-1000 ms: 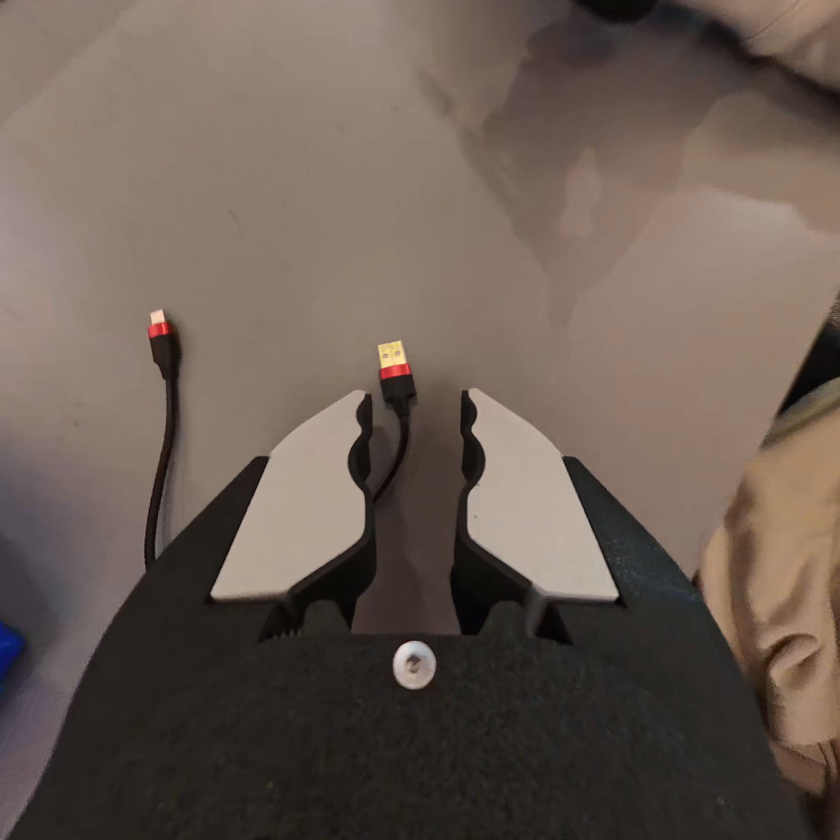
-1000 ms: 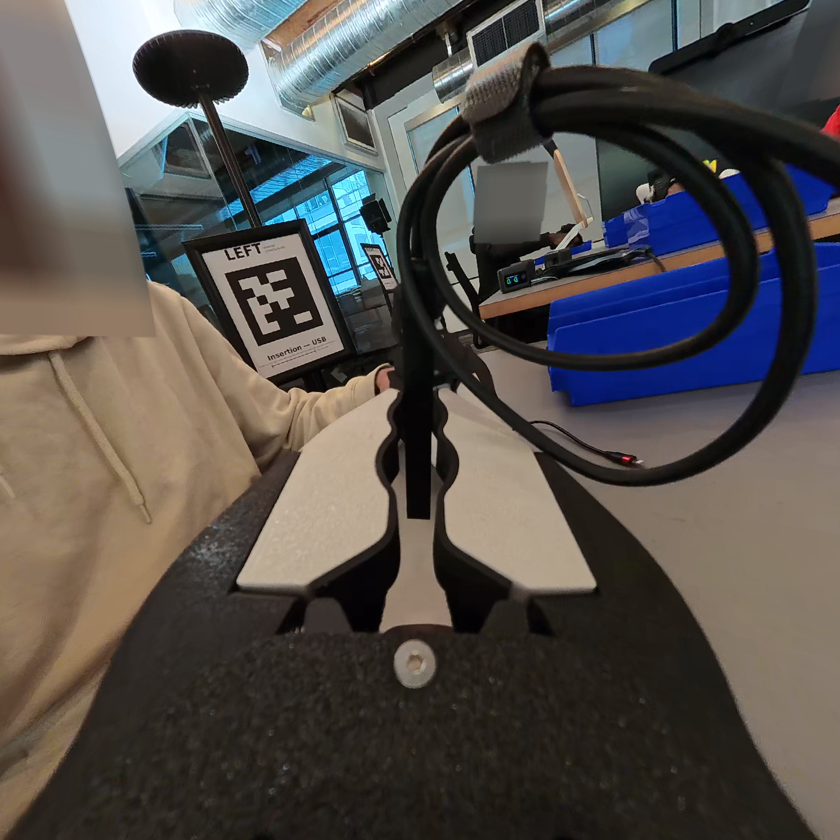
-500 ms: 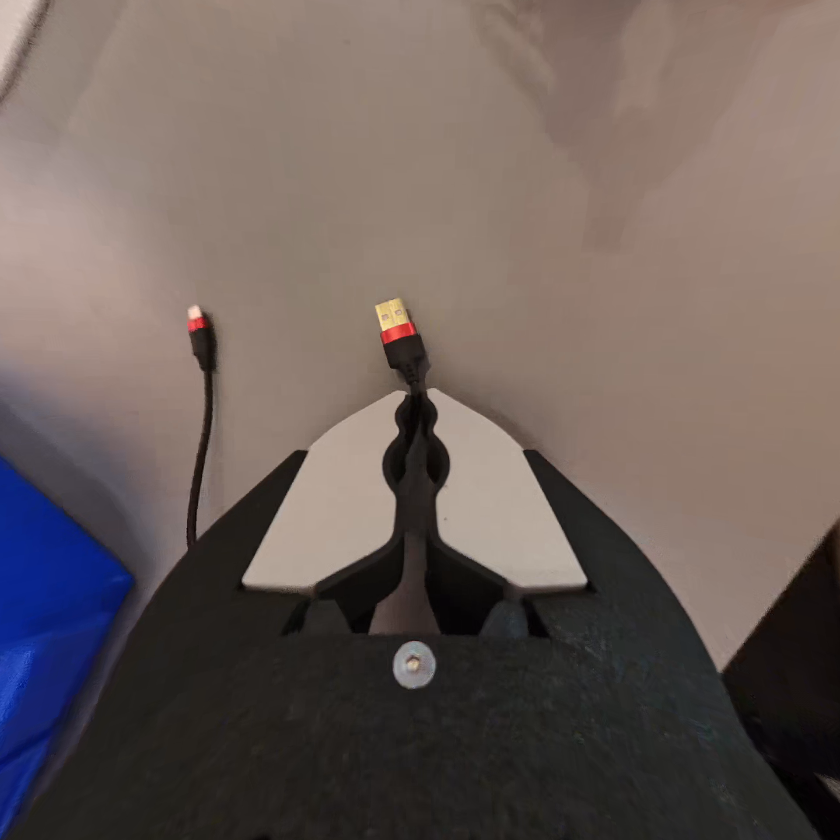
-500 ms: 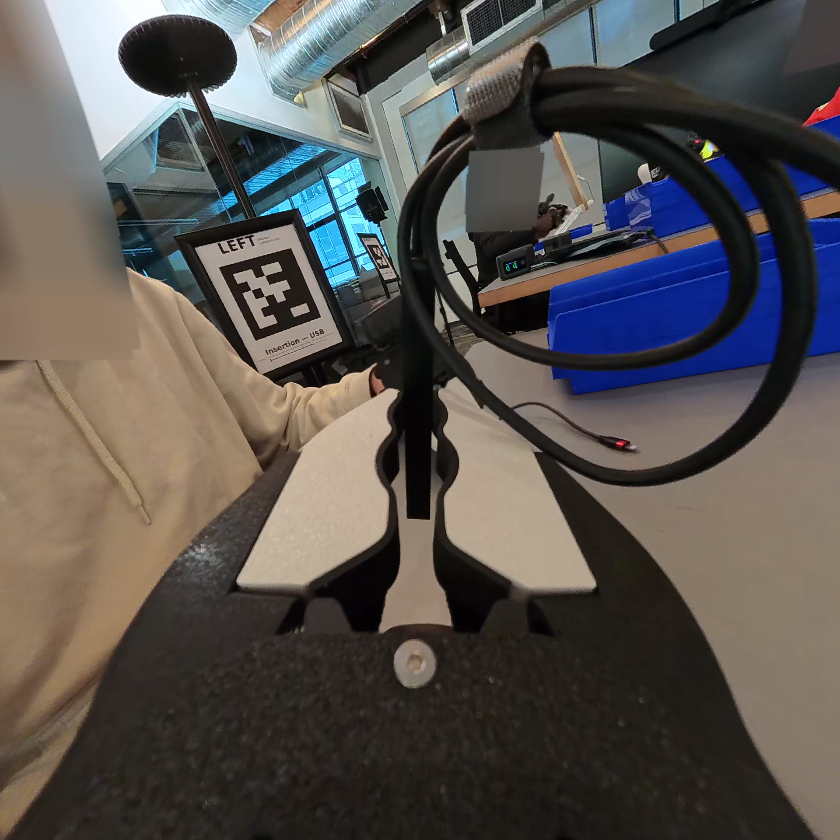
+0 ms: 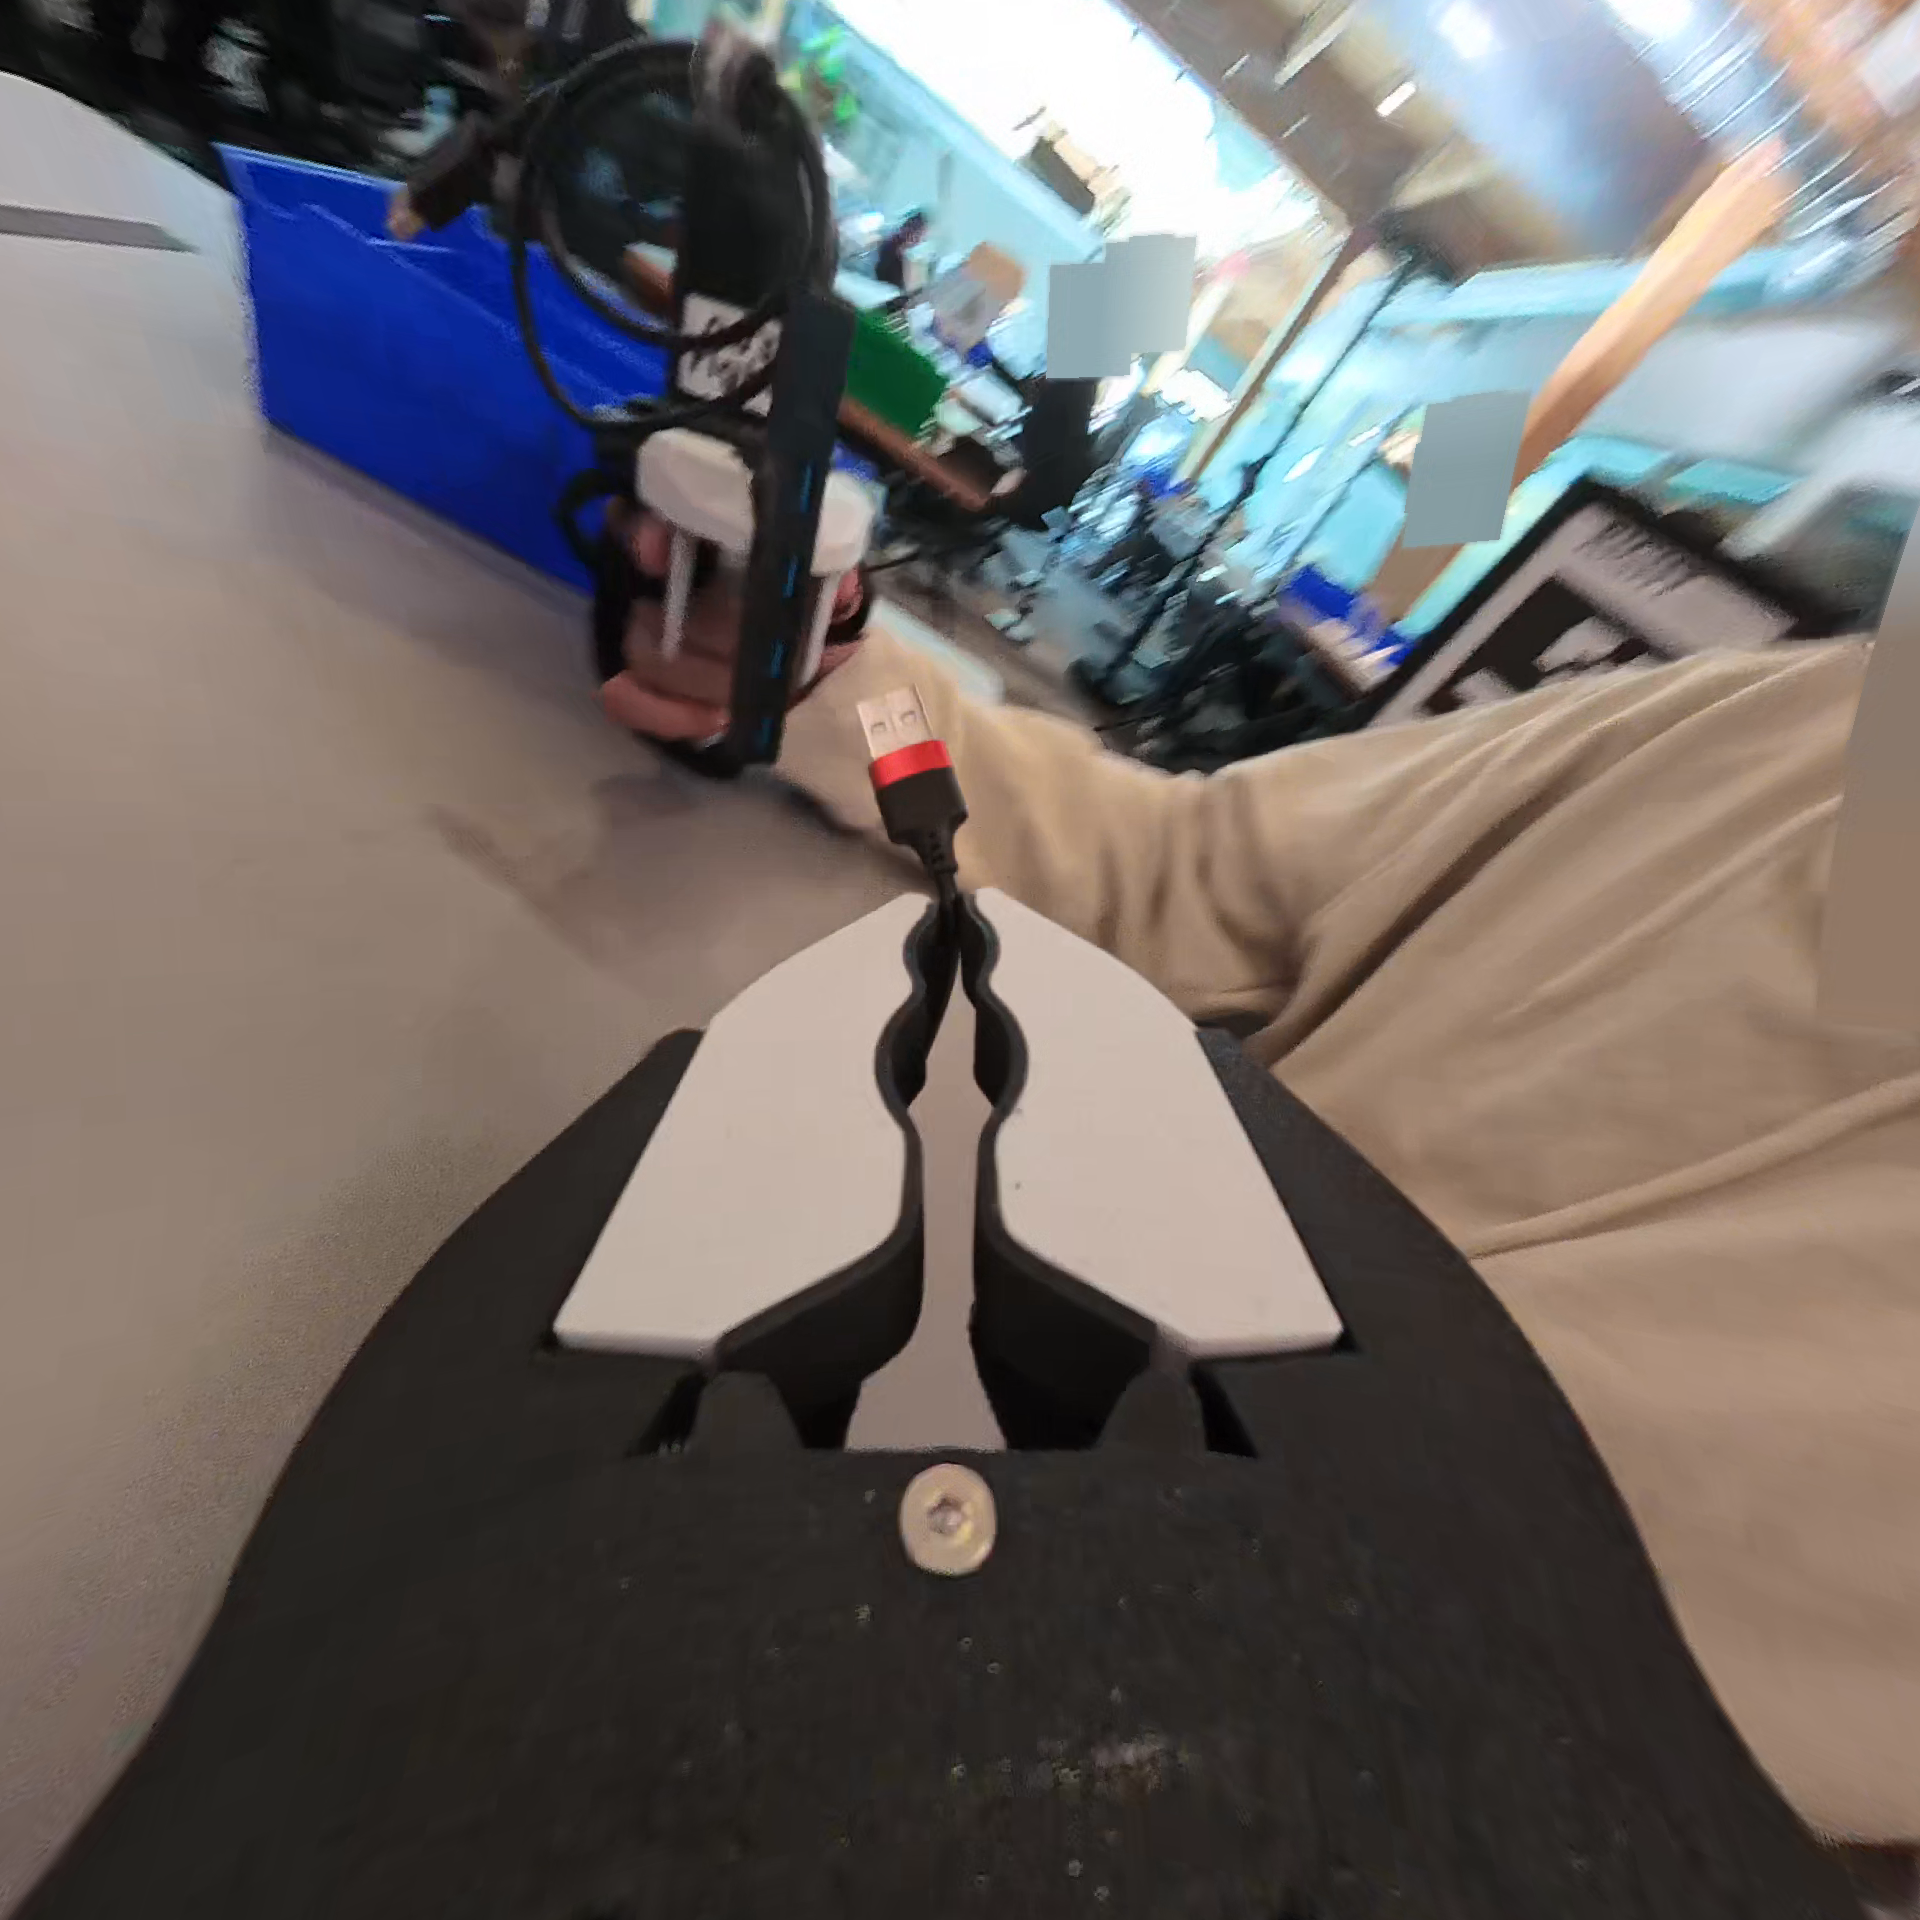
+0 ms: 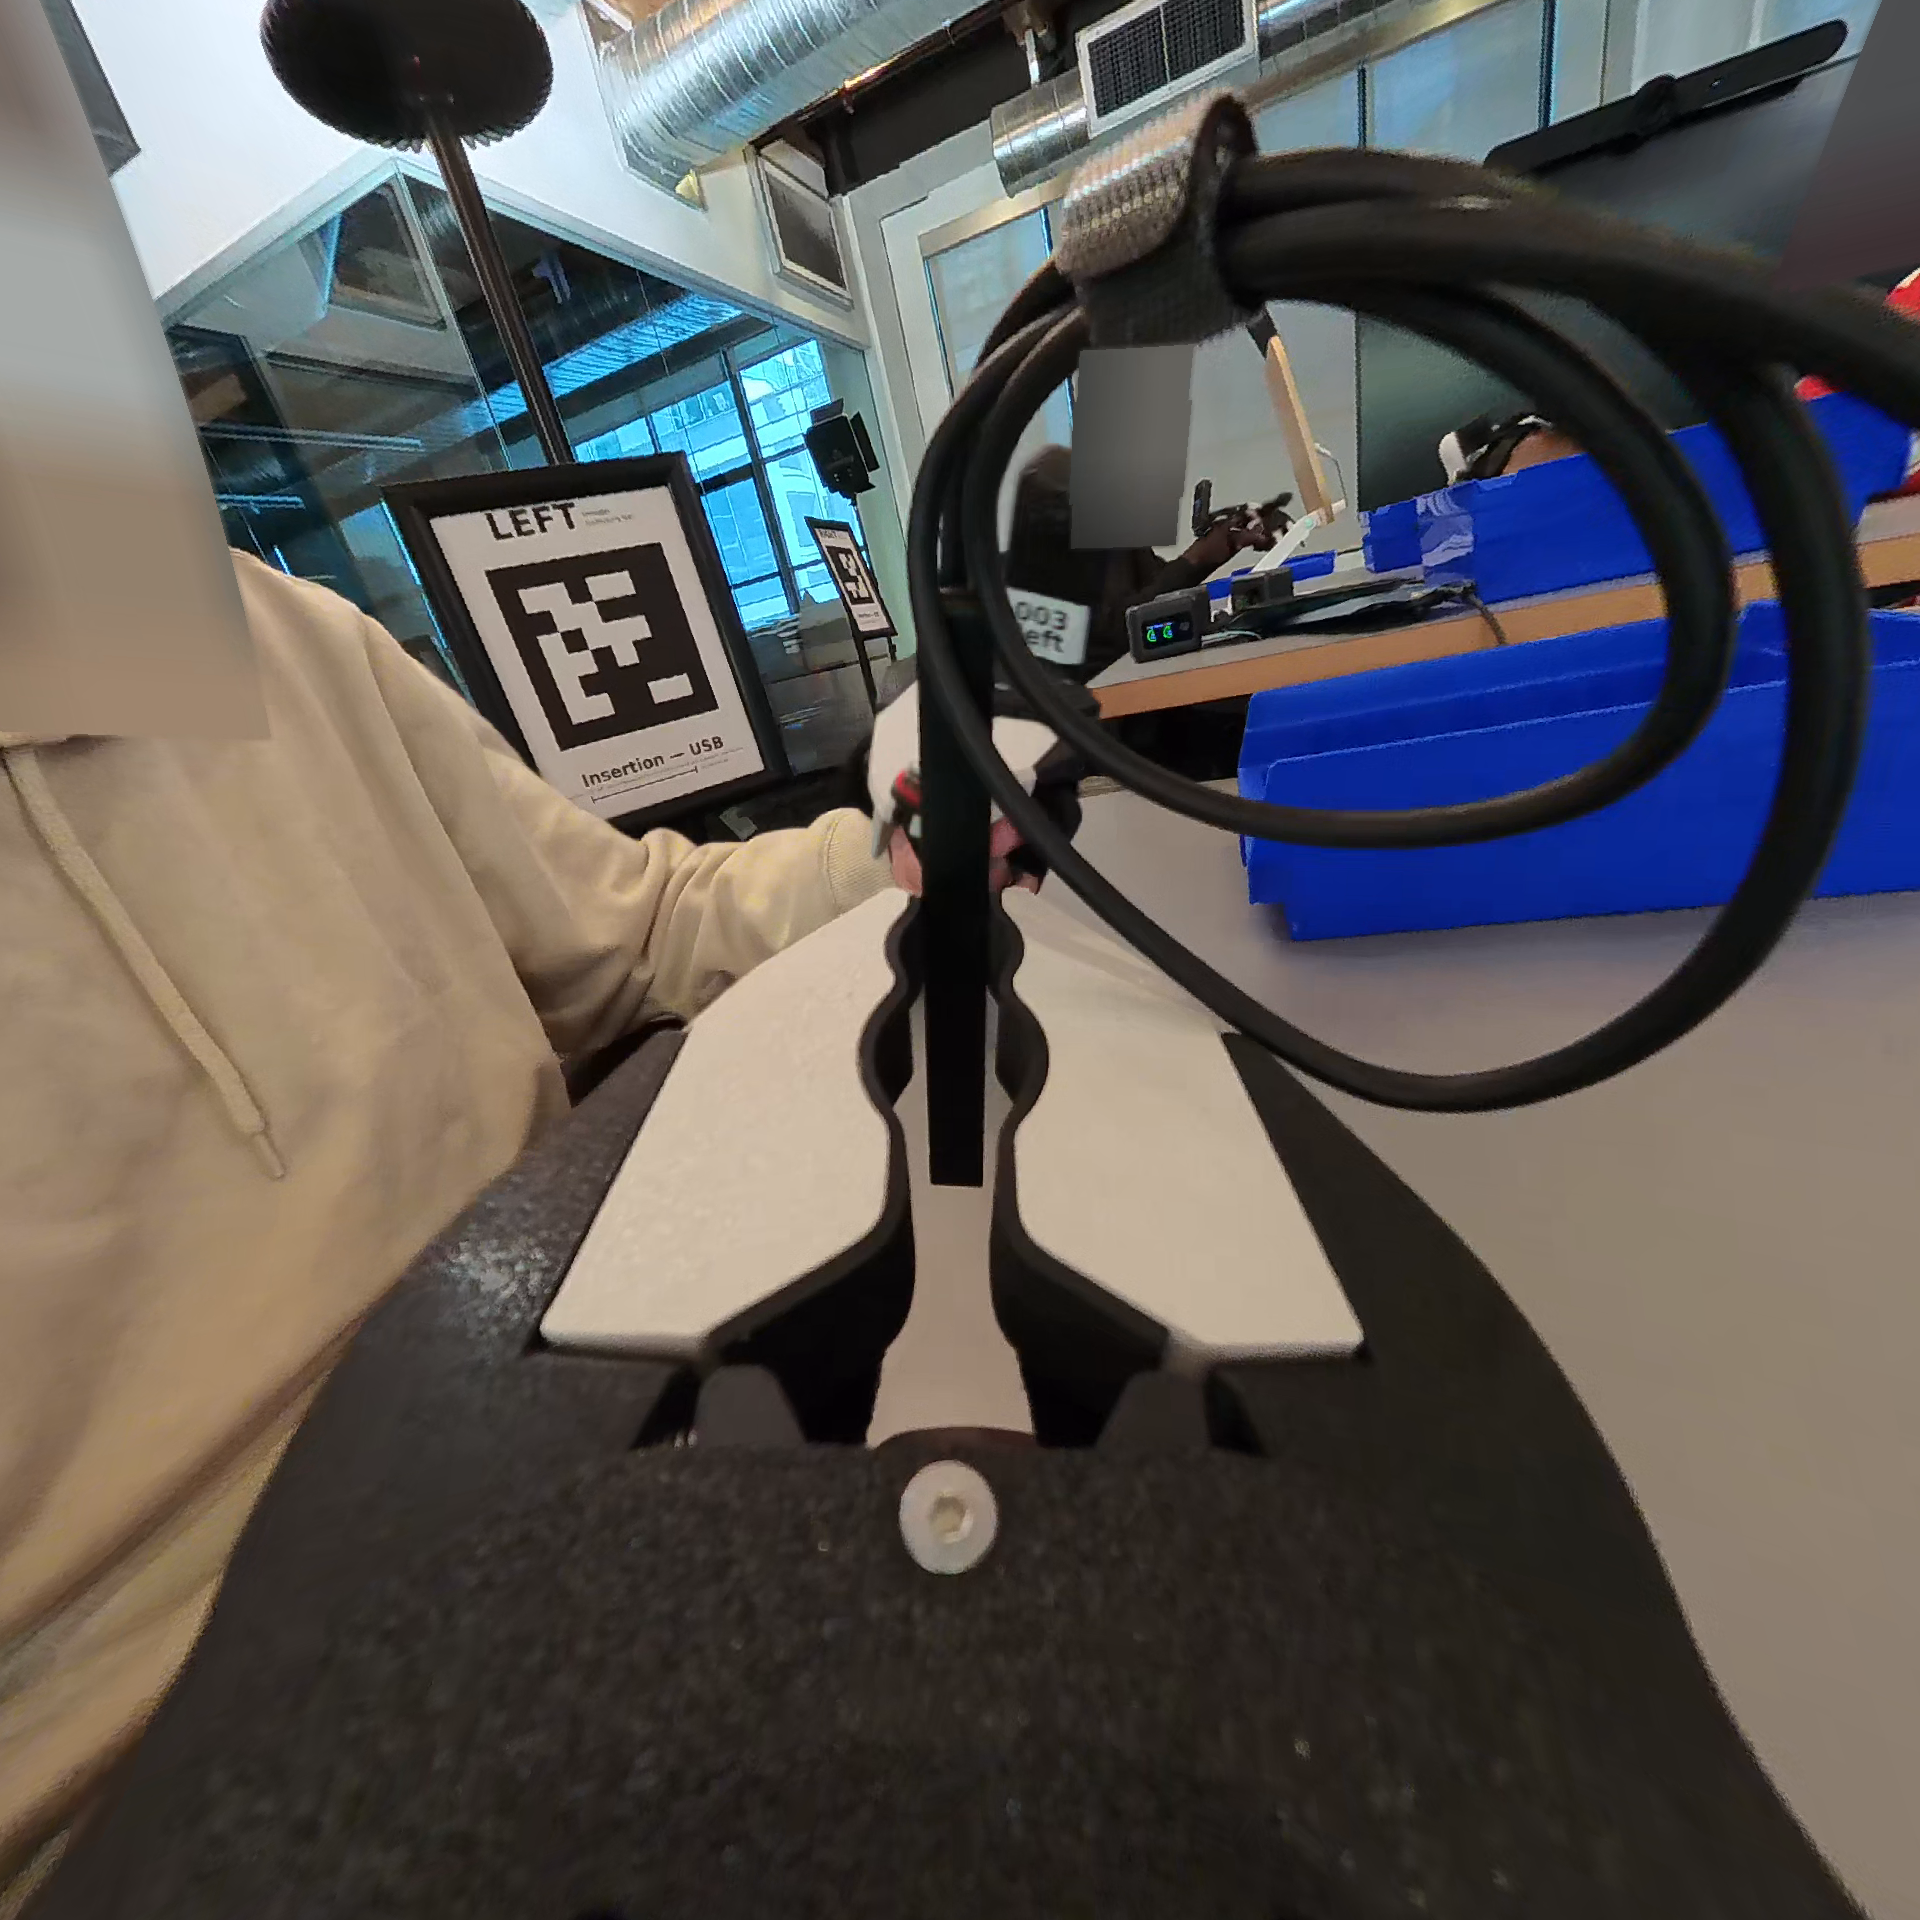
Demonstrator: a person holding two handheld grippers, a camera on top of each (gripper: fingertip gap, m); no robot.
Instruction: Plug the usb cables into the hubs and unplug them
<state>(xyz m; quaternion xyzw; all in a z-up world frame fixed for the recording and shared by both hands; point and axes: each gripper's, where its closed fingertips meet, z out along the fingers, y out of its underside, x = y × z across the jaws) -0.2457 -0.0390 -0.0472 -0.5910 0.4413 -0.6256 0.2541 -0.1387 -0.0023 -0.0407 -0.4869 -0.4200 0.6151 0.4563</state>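
My left gripper (image 5: 951, 914) is shut on the black cord of a usb cable just behind its plug (image 5: 904, 753), which has a red collar and a metal tip pointing forward and up. Ahead of the plug, my right gripper (image 5: 748, 520) holds a slim black hub (image 5: 784, 520) upright, its row of blue-lit ports facing the plug, a short gap apart. In the right wrist view my right gripper (image 6: 956, 914) is shut on that hub (image 6: 954, 935), seen edge-on. The hub's own black cord (image 6: 1558, 623) hangs in a strapped coil above. The left gripper (image 6: 935, 779) shows just behind the hub.
Grey table (image 5: 260, 935) lies below. Blue bins (image 6: 1558, 790) stand at the table's far side, also in the left wrist view (image 5: 416, 364). A person's beige sleeve (image 5: 1455, 987) fills the right of the left wrist view. A framed marker sign (image 6: 603, 634) stands behind.
My left gripper closed on the usb cable on the table, then lifted and swung it up towards the hub. The right gripper kept holding the hub almost still.
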